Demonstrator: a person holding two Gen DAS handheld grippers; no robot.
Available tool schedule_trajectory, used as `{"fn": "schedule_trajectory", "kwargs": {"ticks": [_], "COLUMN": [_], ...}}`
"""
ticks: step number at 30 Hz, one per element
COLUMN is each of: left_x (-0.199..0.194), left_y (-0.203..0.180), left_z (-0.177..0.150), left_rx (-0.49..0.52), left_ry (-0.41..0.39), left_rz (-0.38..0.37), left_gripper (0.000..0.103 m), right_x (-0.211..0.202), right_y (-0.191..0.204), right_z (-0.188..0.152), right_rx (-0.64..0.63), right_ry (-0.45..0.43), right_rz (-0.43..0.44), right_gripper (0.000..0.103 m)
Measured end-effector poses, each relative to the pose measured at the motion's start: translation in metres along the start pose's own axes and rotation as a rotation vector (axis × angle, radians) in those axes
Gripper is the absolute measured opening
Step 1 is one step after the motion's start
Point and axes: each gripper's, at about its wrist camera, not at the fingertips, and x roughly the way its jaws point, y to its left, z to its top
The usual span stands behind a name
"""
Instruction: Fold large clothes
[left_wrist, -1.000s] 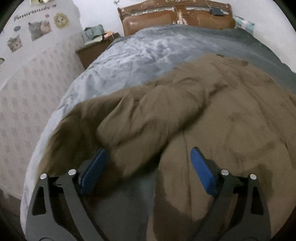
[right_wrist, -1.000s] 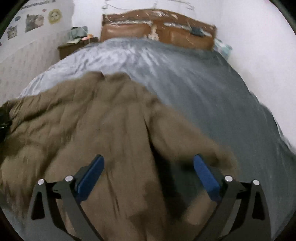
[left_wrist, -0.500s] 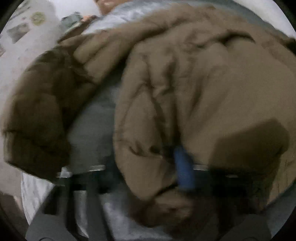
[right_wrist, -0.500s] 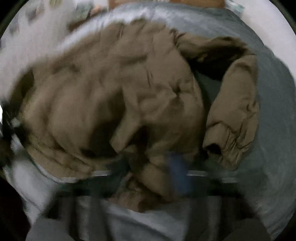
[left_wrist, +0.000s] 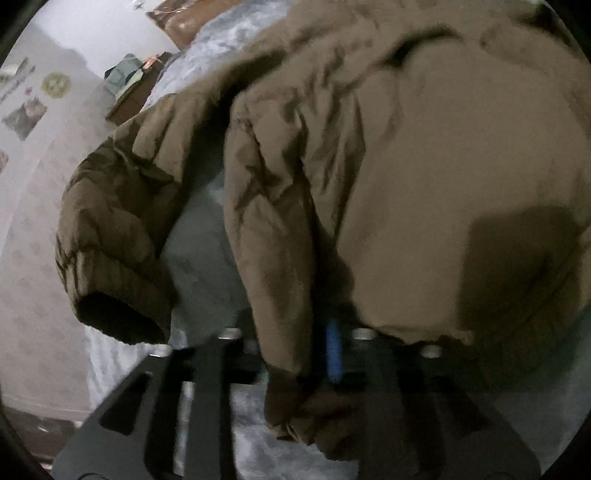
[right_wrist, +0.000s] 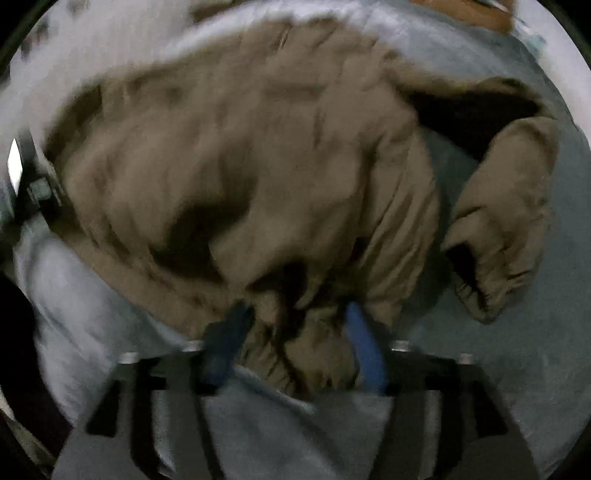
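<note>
A large brown padded jacket (left_wrist: 424, 166) lies spread on the grey bed cover (left_wrist: 199, 258). One sleeve with a dark cuff (left_wrist: 114, 306) lies at the left. My left gripper (left_wrist: 295, 332) is at the near hem. A fold of fabric runs taut along its blue pad (left_wrist: 332, 350) and covers the other pad, and the jaws are opening. In the right wrist view the jacket (right_wrist: 240, 147) fills the middle, its other sleeve (right_wrist: 498, 240) bent at the right. My right gripper (right_wrist: 295, 332) has slack, bunched hem between its opening jaws.
The bed cover (right_wrist: 517, 369) shows bare to the right of the jacket and along the near edge. A brown headboard (left_wrist: 177, 26) and a nightstand (left_wrist: 136, 92) with clutter stand at the far end. A wall with stickers (left_wrist: 37, 110) runs along the left.
Both grippers came down from above the spread jacket to its near hem. Their wide jaws closed on the fabric and are now spreading again. The jacket now bunches at the hem.
</note>
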Motion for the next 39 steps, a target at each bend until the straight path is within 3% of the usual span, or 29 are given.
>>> {"fn": "schedule_trajectory", "kwargs": {"ticks": [2,5,8,10,13,15,16,17,19,21,23,24,25,26,28,29,31,33,35,37,39], "left_x": [-0.019,-0.036,-0.045,-0.038,-0.018,-0.011,-0.001,0.0,0.008,0.019,0.024,0.025,0.026,0.026,0.023,0.024,0.025,0.022,0.007,0.006,0.0], "left_y": [0.019,0.048,0.075,0.082,0.079,0.079,0.08,0.081,0.09,0.103,0.113,0.122,0.129,0.136,0.15,0.154,0.151,0.142,0.129,0.118,0.104], "left_z": [-0.005,0.002,0.007,0.008,0.001,-0.014,-0.015,-0.017,-0.021,-0.023,-0.019,-0.017,-0.017,-0.018,-0.025,-0.03,-0.04,-0.04,-0.036,-0.026,-0.024], "left_rx": [-0.079,-0.231,-0.398,-0.442,-0.437,-0.415,-0.393,-0.381,-0.371,-0.41,-0.441,-0.468,-0.501,-0.54,-0.615,-0.632,-0.641,-0.612,-0.575,-0.554,-0.515], "left_ry": [-0.069,-0.163,-0.226,-0.228,-0.171,-0.122,-0.082,-0.056,0.002,0.044,0.05,0.045,0.038,0.024,0.006,0.013,0.036,0.028,-0.017,-0.048,-0.058], "left_rz": [-0.001,-0.037,-0.096,-0.12,-0.109,-0.056,-0.017,0.01,0.053,0.004,0.018,0.045,0.045,0.033,0.011,-0.026,-0.086,-0.091,-0.089,-0.127,-0.163], "left_gripper": [0.09,0.093,0.097,0.098,0.098,0.098,0.098,0.098,0.086,0.065,0.059,0.059,0.059,0.06,0.066,0.078,0.08,0.08,0.082,0.085,0.093], "right_x": [-0.035,-0.066,-0.057,-0.035,-0.005,0.018,0.024,0.03,0.02,-0.009,-0.041,-0.053,-0.062,-0.067,-0.067,-0.066,-0.06,-0.064,-0.064,-0.061,-0.038], "right_y": [-0.026,-0.075,-0.116,-0.127,-0.126,-0.13,-0.134,-0.127,-0.138,-0.143,-0.161,-0.17,-0.179,-0.188,-0.198,-0.2,-0.193,-0.174,-0.147,-0.123,-0.09], "right_z": [0.003,-0.001,-0.005,-0.001,0.007,0.011,0.011,0.012,0.011,0.007,0.0,-0.005,-0.011,-0.019,-0.029,-0.032,-0.029,-0.023,-0.012,-0.009,0.006], "right_rx": [0.092,0.331,0.518,0.517,0.467,0.464,0.456,0.439,0.439,0.424,0.447,0.481,0.516,0.558,0.618,0.637,0.622,0.582,0.527,0.49,0.438], "right_ry": [-0.15,-0.289,-0.255,-0.212,-0.15,-0.085,-0.046,-0.021,-0.018,-0.071,-0.143,-0.166,-0.179,-0.172,-0.181,-0.186,-0.184,-0.274,-0.325,-0.306,-0.259], "right_rz": [-0.038,-0.199,-0.242,-0.21,-0.206,-0.183,-0.209,-0.25,-0.389,-0.624,-0.879,-0.967,-1.022,-1.062,-1.034,-0.992,-0.939,-0.84,-0.665,-0.528,-0.271], "right_gripper": [0.086,0.093,0.093,0.093,0.093,0.077,0.032,0.013,0.012,0.012,0.014,0.018,0.033,0.061,0.079,0.079,0.079,0.085,0.088,0.092,0.097]}}
